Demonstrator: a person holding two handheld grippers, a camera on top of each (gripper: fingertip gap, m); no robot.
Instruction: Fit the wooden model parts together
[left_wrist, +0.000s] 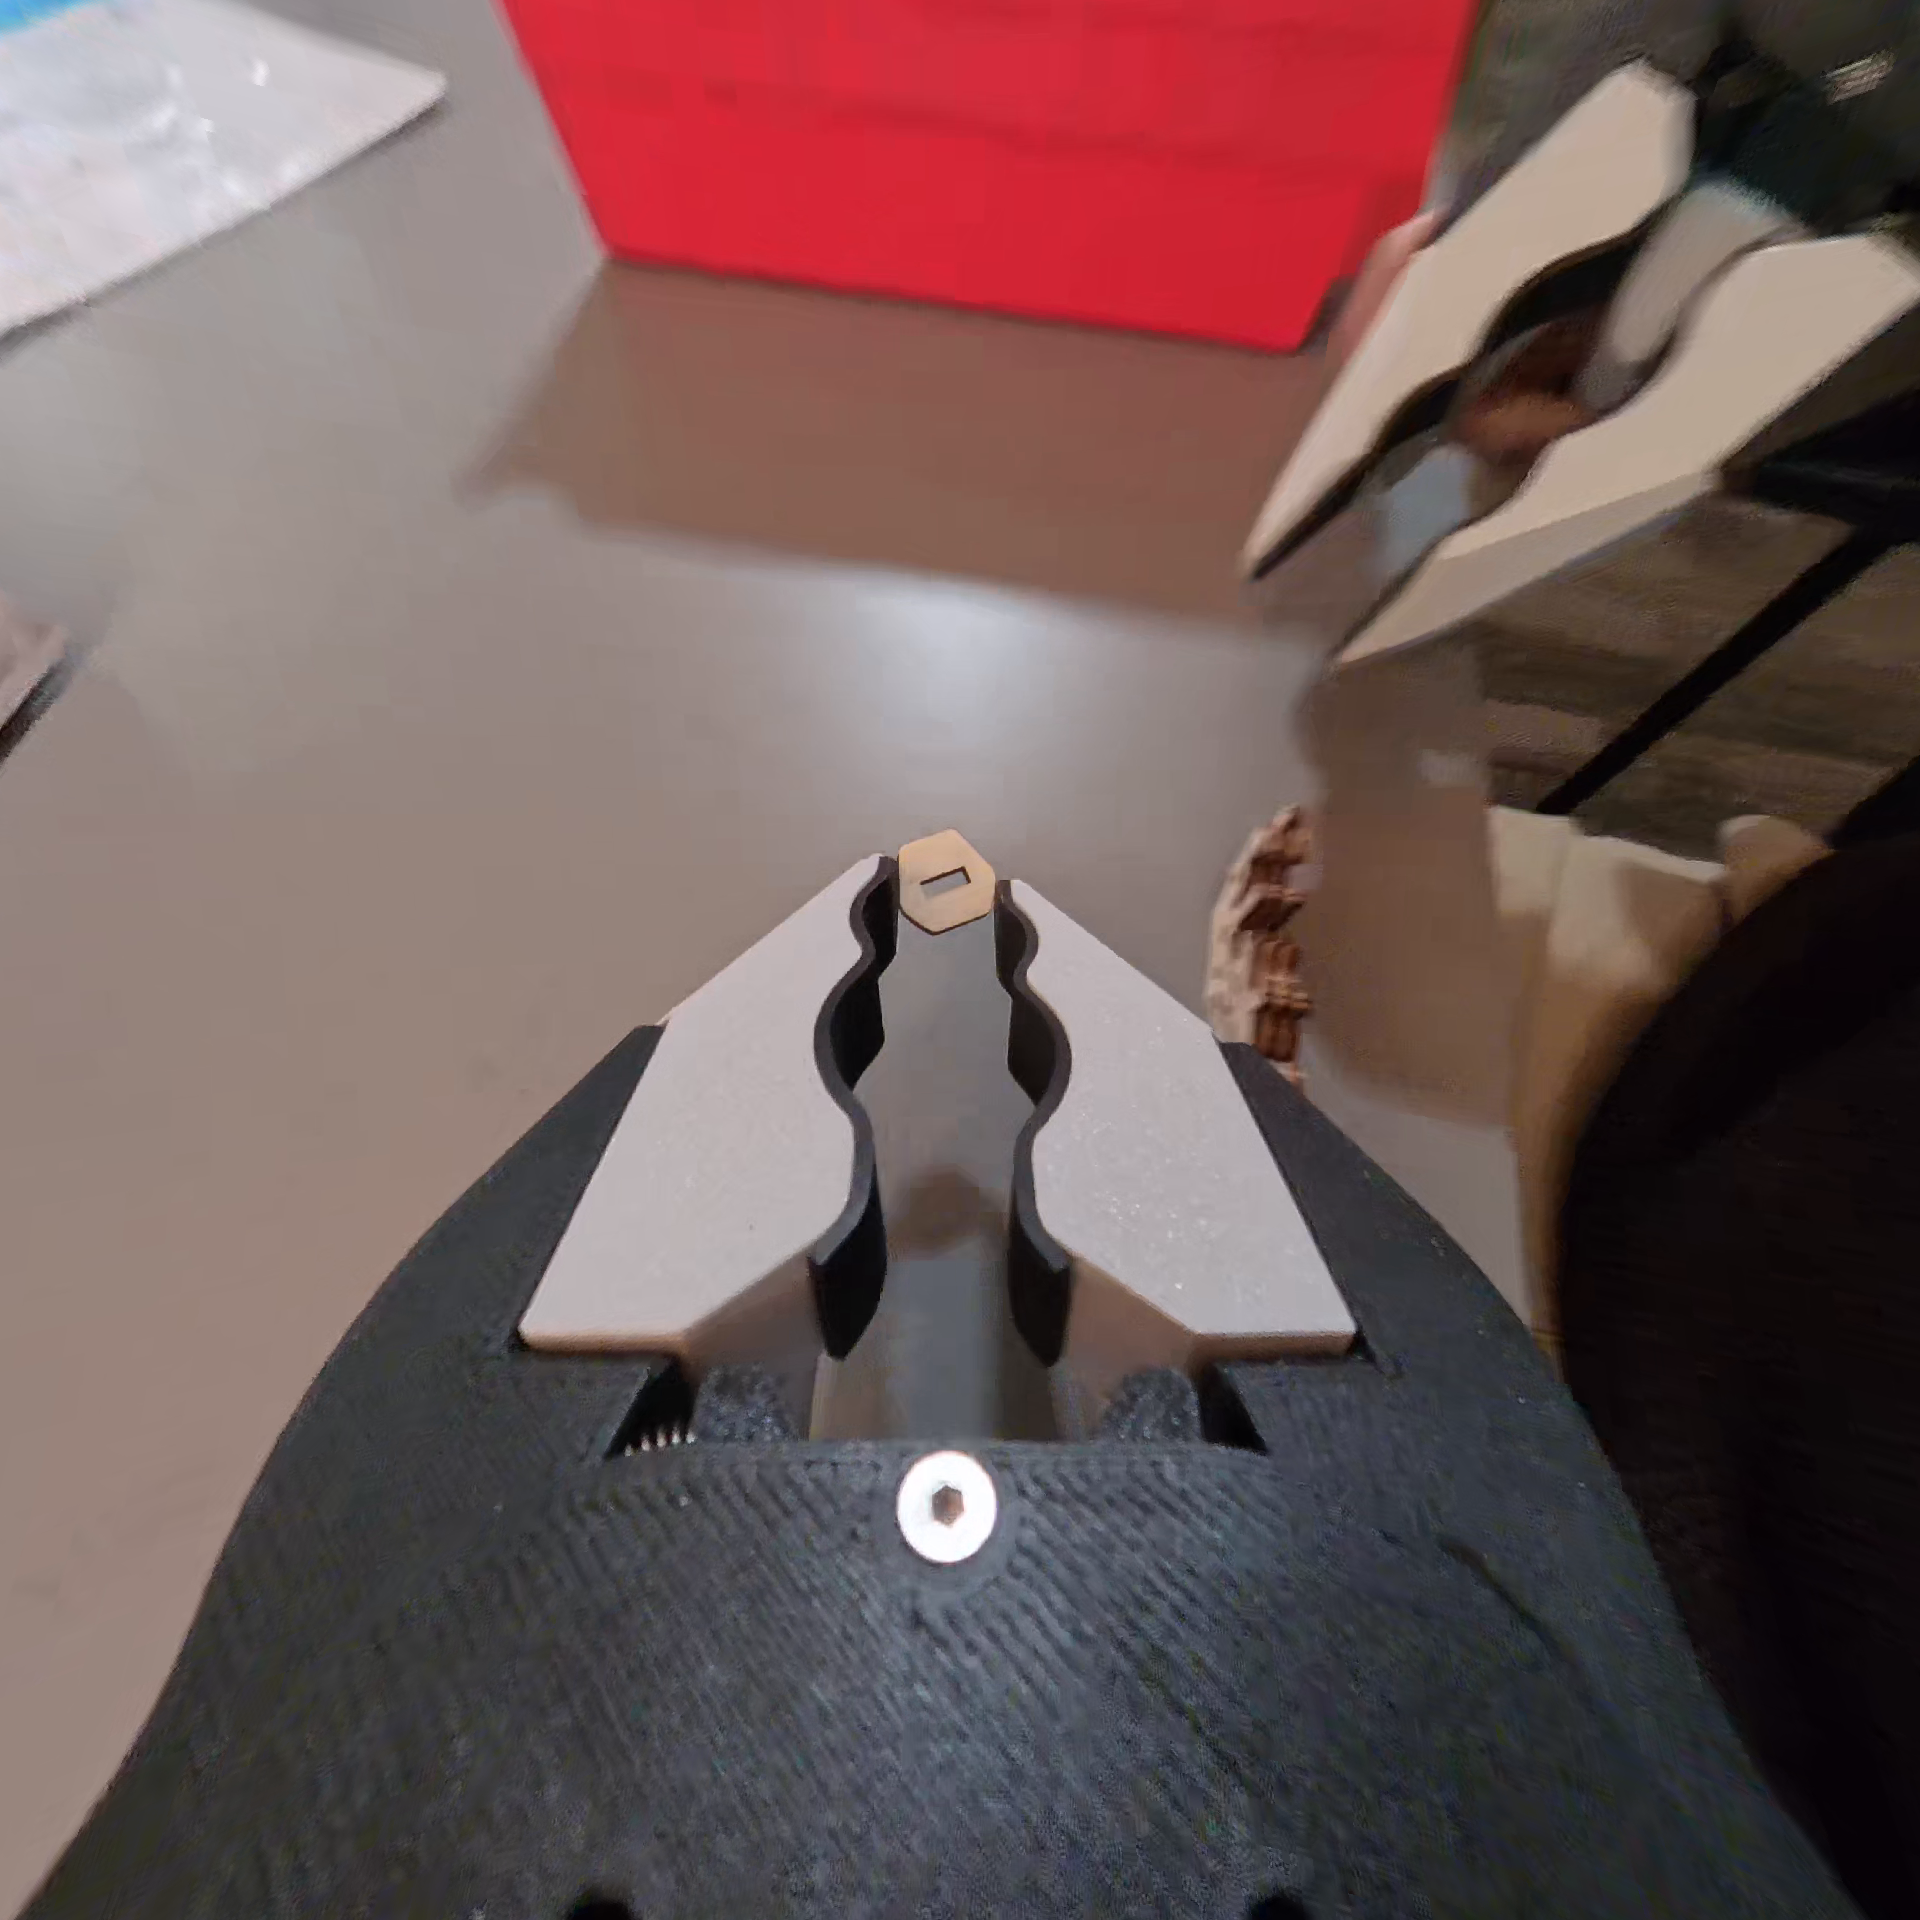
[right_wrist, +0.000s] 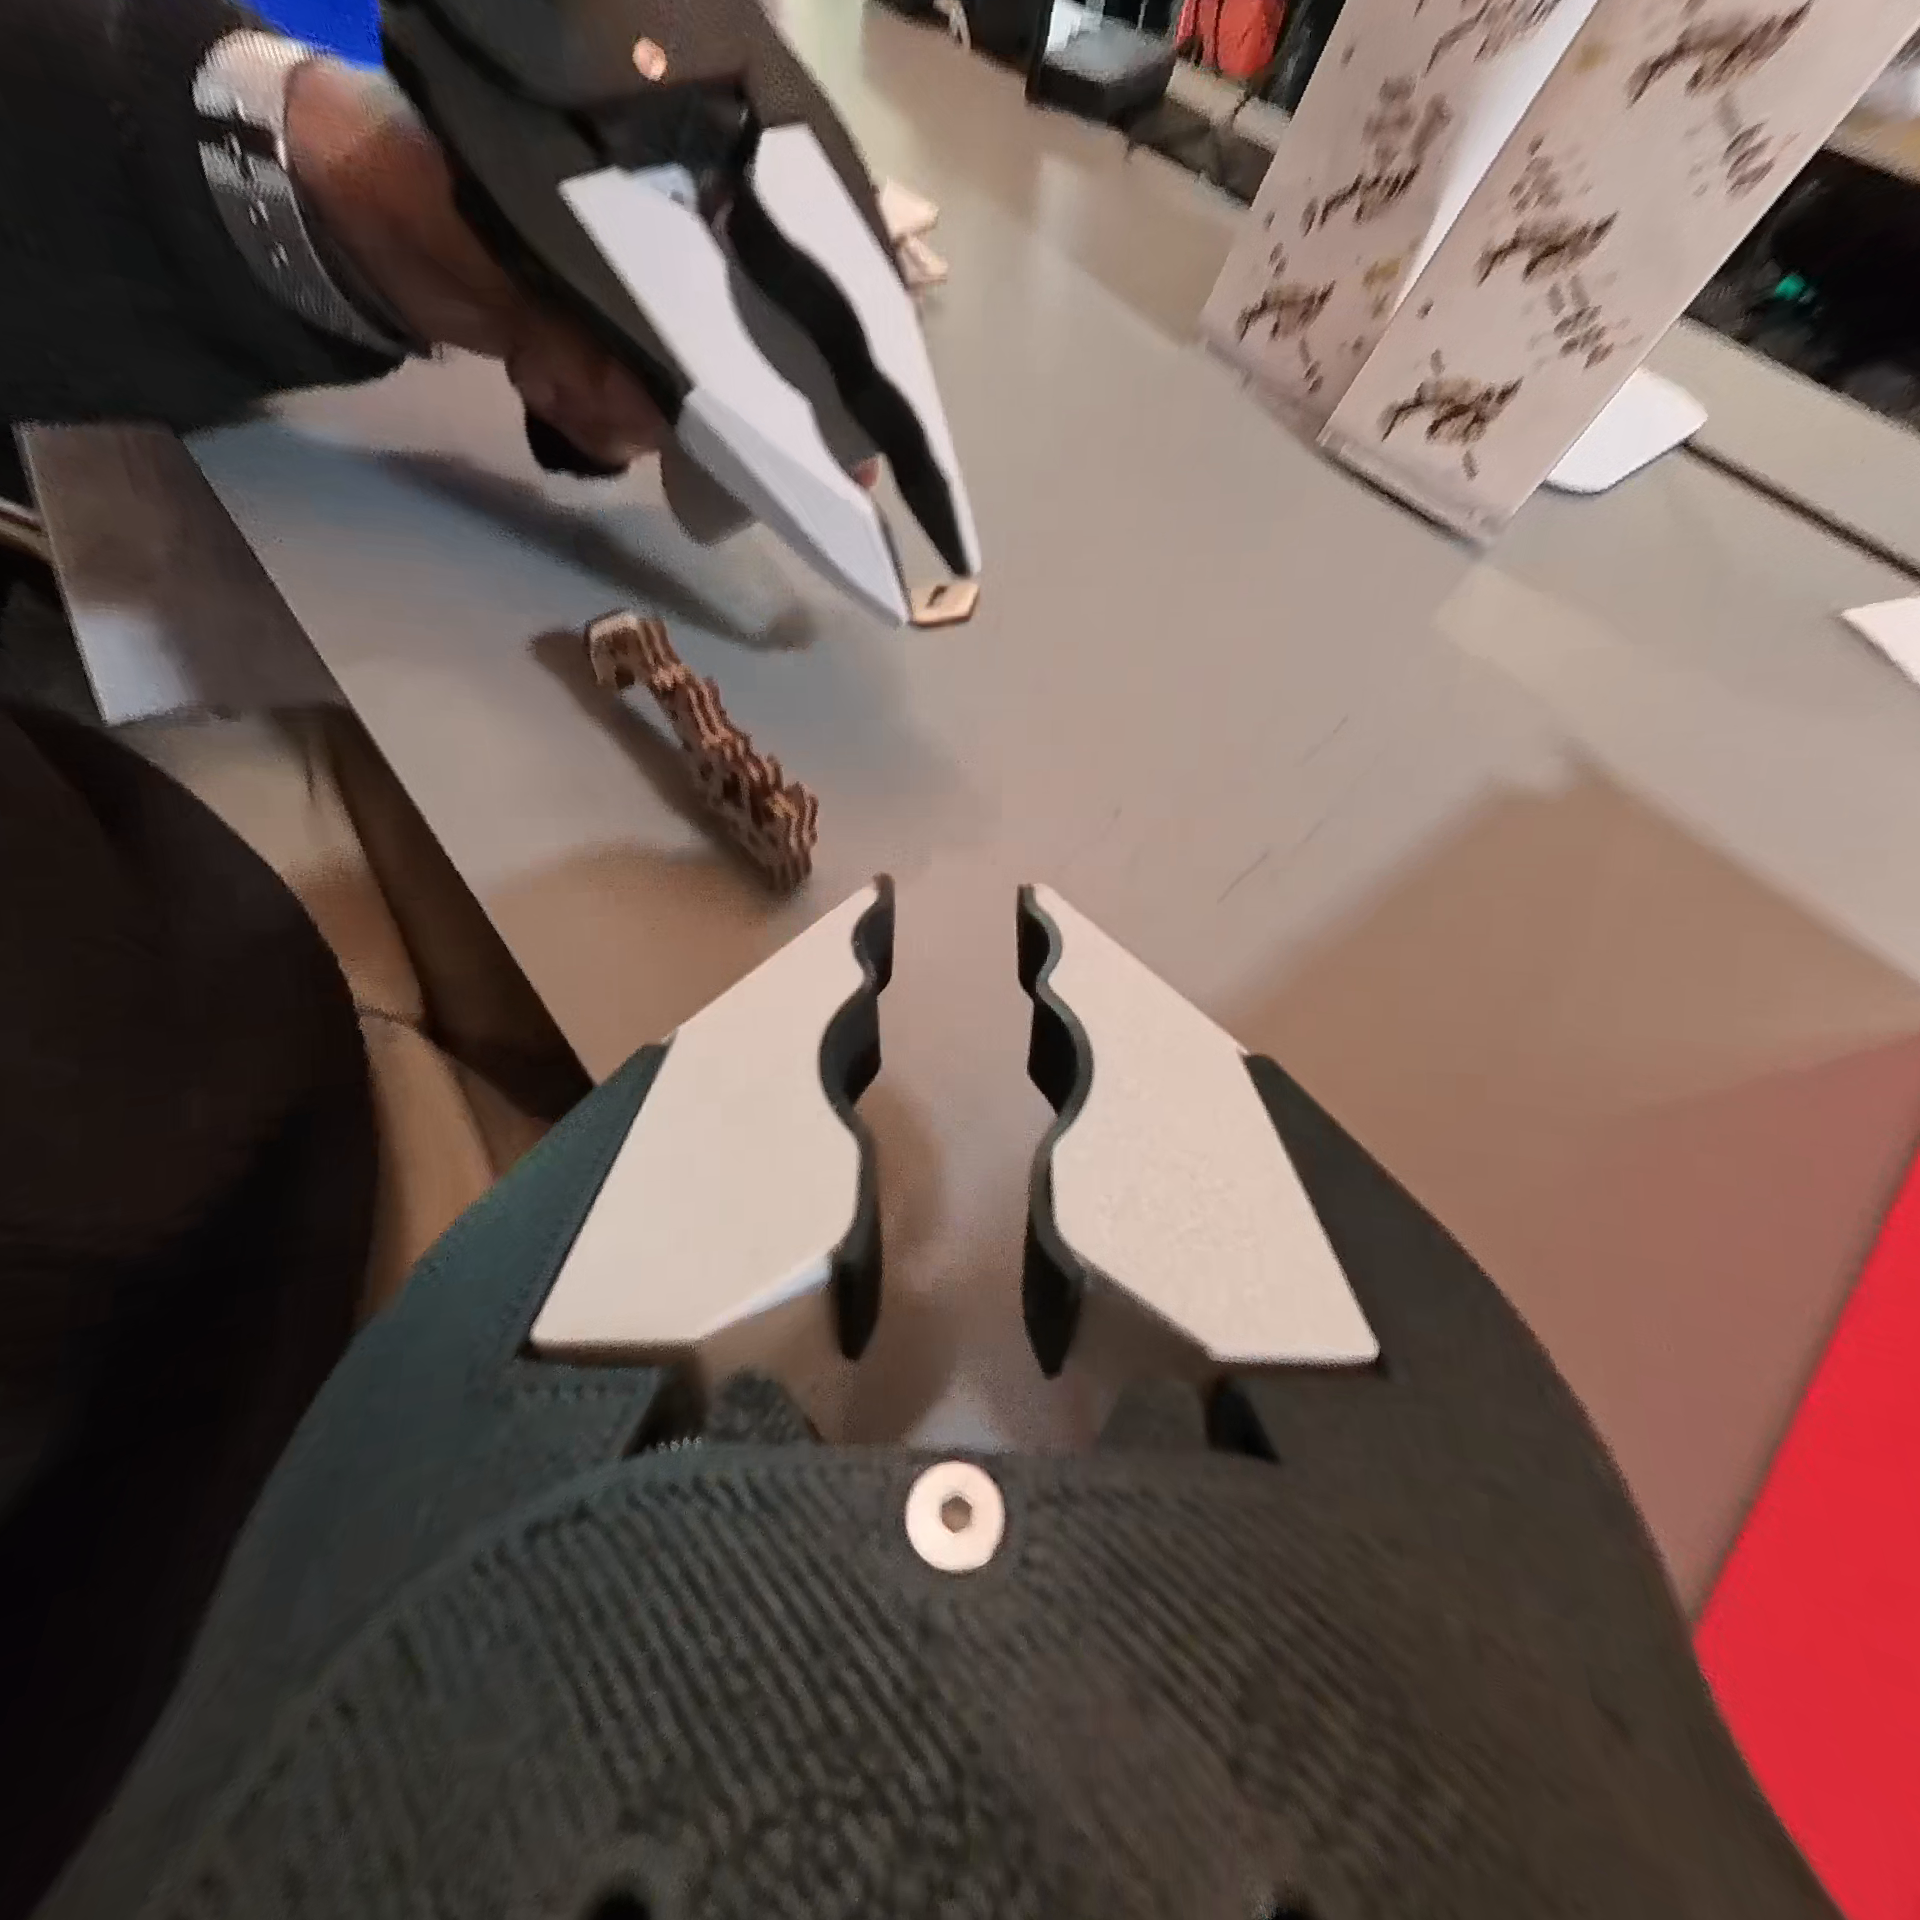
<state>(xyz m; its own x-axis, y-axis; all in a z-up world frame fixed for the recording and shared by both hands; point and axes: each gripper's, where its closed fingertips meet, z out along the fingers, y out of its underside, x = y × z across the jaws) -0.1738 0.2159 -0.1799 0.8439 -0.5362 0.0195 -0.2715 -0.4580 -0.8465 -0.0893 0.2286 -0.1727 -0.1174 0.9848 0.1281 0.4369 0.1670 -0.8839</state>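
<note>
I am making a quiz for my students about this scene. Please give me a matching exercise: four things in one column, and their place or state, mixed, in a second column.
Things:
1. left hand-held gripper
2. right hand-held gripper
3. stacked wooden model part
4. red box

Places or states:
A. lies on the grey table, held by nothing
B. open and empty
C. stands on the table behind the left tool
D. shut on a small flat wooden piece with a slot

Pairs: 1-D, 2-B, 3-A, 4-C

a glossy grey table (left_wrist: 416, 675) holds a red box (left_wrist: 987, 156) and patterned white standing panels (right_wrist: 1455, 260).
</note>
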